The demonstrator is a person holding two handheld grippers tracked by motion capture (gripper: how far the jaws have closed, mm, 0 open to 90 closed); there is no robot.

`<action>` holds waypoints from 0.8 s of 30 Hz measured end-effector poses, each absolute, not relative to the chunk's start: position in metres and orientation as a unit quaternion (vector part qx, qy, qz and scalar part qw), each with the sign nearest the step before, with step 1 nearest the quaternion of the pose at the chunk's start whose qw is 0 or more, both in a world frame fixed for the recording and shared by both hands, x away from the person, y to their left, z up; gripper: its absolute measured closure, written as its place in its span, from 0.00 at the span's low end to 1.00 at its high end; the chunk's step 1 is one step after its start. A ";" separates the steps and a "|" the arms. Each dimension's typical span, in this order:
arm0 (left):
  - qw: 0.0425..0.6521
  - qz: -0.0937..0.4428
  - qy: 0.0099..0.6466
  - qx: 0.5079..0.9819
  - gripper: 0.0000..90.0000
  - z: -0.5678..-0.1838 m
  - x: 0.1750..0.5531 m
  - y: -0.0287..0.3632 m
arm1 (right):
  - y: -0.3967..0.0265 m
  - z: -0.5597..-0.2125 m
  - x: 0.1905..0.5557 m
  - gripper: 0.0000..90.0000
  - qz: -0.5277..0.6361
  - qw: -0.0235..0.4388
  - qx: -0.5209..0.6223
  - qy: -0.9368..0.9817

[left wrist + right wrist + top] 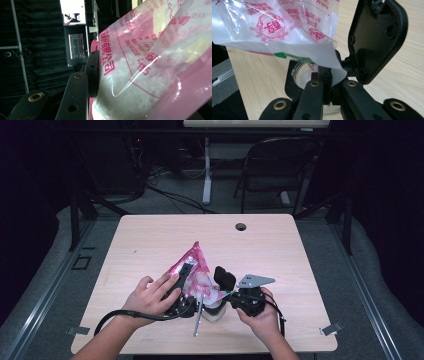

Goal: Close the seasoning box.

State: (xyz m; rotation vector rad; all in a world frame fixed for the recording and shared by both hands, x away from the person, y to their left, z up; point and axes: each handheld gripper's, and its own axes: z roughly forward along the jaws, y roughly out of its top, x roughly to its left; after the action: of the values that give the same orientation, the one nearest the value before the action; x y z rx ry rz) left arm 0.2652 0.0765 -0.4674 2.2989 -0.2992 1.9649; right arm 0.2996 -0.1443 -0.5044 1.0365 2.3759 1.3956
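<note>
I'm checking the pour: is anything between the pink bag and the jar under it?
Nothing separate shows between them. The bag hangs right above the jar, its lower corner pinched in the right gripper, whose jaws cross part of the jar's rim.

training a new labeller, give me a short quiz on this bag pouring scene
1. True or false: the bag lies flat on the table, untouched.
2. Which hand-held gripper is shut on the bag's lower corner? A left B right
3. Fill in: below the bag's corner stands a clear ____.

Key:
1. False. The left hand-held gripper holds the bag tilted up.
2. B. The right hand-held gripper pinches that corner.
3. Jar, with white grains inside, as in the bag.
</note>
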 end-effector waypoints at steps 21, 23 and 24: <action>0.044 0.638 -0.097 0.762 0.74 -0.467 0.267 0.079 | -0.144 -0.503 0.296 1.00 0.470 0.106 0.350 0.803; 0.047 0.632 -0.089 0.768 0.75 -0.468 0.268 0.080 | -0.143 -0.502 0.296 1.00 0.470 0.109 0.350 0.803; 0.047 0.634 -0.092 0.766 0.75 -0.468 0.268 0.080 | -0.143 -0.501 0.295 1.00 0.470 0.110 0.350 0.803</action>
State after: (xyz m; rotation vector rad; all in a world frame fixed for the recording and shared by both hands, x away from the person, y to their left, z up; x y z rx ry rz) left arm 0.2683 0.0802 -0.4678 2.3382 -0.2818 1.9343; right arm 0.2953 -0.1434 -0.5013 1.0277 2.3603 1.3816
